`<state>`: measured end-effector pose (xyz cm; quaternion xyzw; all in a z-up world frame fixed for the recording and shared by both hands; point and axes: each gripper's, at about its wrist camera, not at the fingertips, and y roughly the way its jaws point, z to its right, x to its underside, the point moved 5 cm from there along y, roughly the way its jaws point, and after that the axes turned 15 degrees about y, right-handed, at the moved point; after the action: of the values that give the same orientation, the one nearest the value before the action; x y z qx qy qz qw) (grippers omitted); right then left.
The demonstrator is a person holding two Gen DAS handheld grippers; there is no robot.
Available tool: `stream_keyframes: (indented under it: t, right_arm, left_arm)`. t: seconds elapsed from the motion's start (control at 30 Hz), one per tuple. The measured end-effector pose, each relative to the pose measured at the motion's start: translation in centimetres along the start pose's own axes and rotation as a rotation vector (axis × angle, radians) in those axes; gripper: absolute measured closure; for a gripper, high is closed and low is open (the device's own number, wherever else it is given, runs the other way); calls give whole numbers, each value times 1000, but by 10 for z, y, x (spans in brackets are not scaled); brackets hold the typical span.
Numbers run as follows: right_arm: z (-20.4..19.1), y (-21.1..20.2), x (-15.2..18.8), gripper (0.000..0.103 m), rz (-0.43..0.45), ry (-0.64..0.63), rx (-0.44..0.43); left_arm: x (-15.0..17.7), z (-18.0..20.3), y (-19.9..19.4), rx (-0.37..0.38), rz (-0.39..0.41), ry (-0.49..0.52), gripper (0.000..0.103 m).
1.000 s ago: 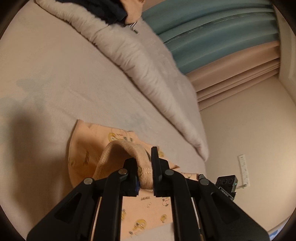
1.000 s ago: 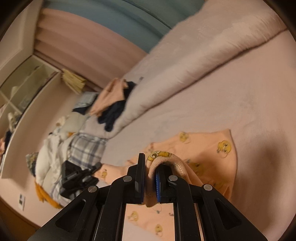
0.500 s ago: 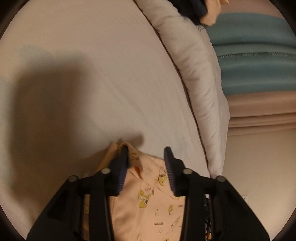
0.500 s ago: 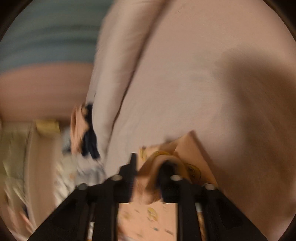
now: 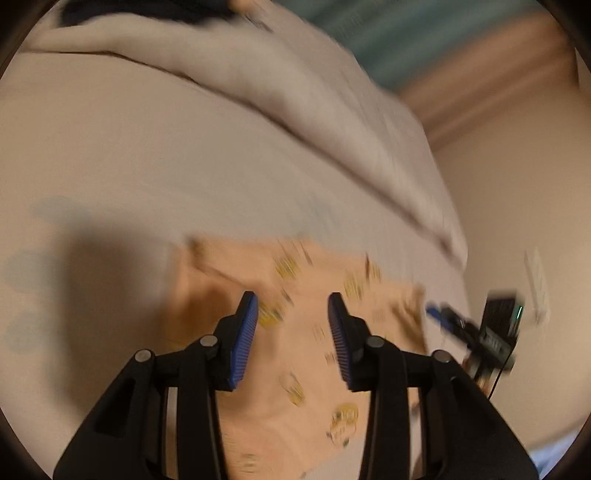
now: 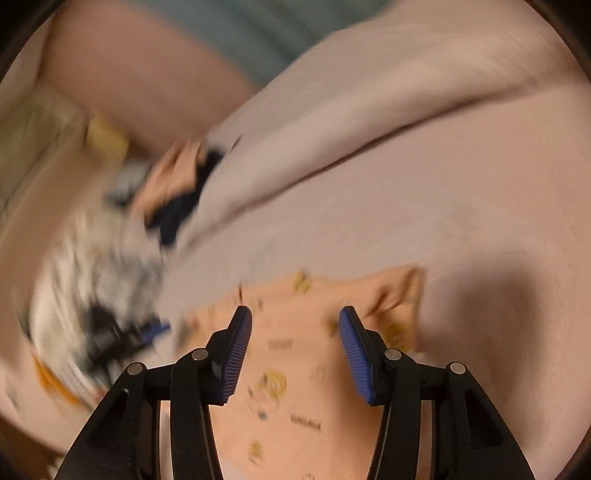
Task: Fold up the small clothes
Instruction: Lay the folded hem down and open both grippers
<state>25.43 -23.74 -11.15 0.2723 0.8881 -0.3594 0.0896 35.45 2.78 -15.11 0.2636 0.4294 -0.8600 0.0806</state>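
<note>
A small peach garment with yellow cartoon prints [image 5: 291, 350] lies flat on the pale bed sheet [image 5: 129, 166]. My left gripper [image 5: 291, 306] is open and empty, just above the garment's middle. In the right wrist view the same garment [image 6: 295, 350] lies below my right gripper [image 6: 295, 317], which is open and empty. The other gripper shows blurred at the garment's right edge in the left wrist view [image 5: 480, 332] and at the left in the right wrist view [image 6: 122, 332]. Both views are motion-blurred.
A bunched pale duvet [image 5: 314, 110] runs along the far side of the bed. A pile of mixed clothes [image 6: 110, 258] lies to the left in the right wrist view, with peach and dark garments [image 6: 177, 184] on the duvet. Curtains [image 5: 424, 33] hang behind.
Both grippers were shut on folds of the peach garment a second ago. They have let go and opened, and the garment now lies flat on the sheet. Both cameras are moving.
</note>
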Motion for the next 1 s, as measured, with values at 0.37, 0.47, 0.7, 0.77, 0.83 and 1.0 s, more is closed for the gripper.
stream_keyframes:
  t: [0.37,0.47,0.7,0.77,0.83,1.0]
  right_arm:
    - [-16,86,-5,80,-98,-100,151]
    - [-11,80,-32,80,45,-52,164]
    - [0,35,-25,79,100,-37,151]
    - [2,23,-8,80,89,-111,214]
    - [9,12,6,79,79,-159,258]
    - [16,-4,52,79,27,-287,365]
  left_arm:
    - [-39,17,104,-33,-81,3,66]
    - [-58,-2,92,-19,55,-126,64]
    - [-50,-12,33,-22,94,-93,64]
    - [-32,-4,16,2,71,-32,64]
    - [-11,7,8,16,45,30,64]
    - [56,20,5,-21,-40,159,65]
